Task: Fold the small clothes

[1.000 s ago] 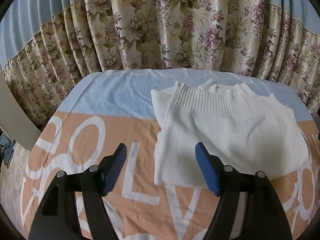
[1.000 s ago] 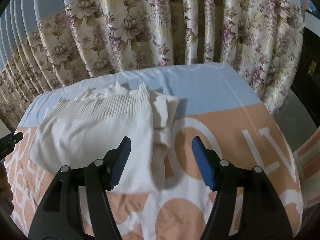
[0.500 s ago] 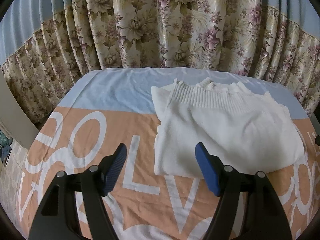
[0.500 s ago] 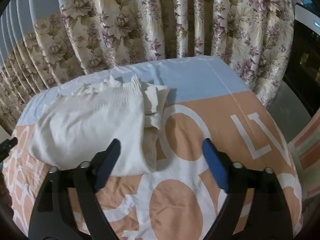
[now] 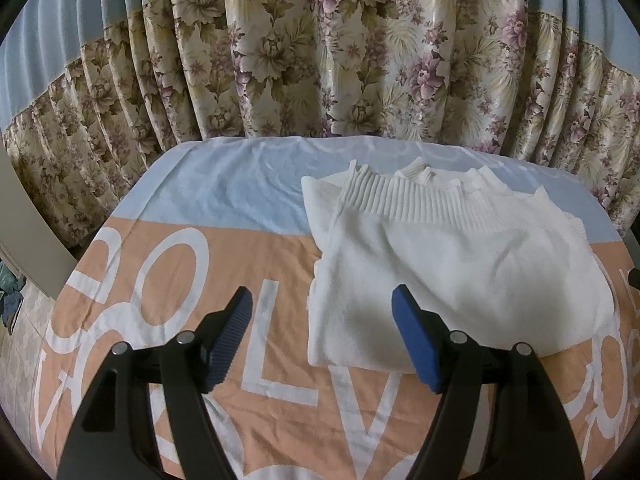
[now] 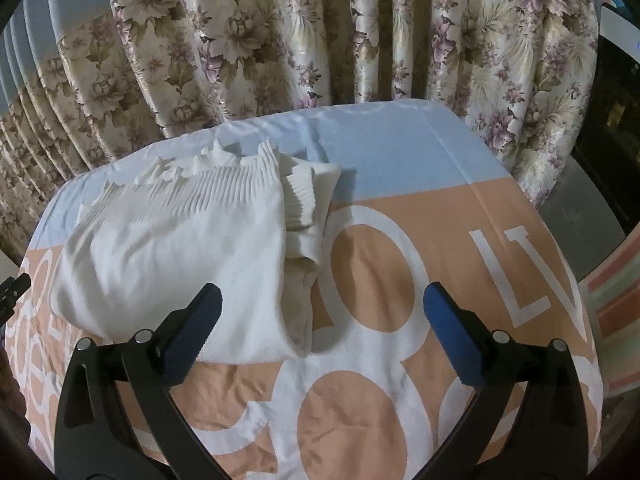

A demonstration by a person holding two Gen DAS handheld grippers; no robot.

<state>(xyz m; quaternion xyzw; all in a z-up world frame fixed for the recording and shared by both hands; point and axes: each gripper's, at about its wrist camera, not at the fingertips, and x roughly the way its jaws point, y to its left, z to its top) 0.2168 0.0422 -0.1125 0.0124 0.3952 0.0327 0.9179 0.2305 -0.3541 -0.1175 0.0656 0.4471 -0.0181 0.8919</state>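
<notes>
Floral pleated curtain [image 5: 320,60] fills the back. Before it, the peach-and-blue lettered cloth-covered table [image 5: 240,208] carries the folded white ribbed knit sweater [image 5: 440,264] toward its far blue edge. Only the right view shows its stacked cuffs. Left gripper [image 5: 320,336] open, empty. Right gripper [image 6: 320,332], jaws just opened wide, empty.

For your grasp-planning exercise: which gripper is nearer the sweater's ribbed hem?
Neither clearly. The left gripper hangs over the white sweater's left edge, the right gripper over its right; ribbed hem lies far.
</notes>
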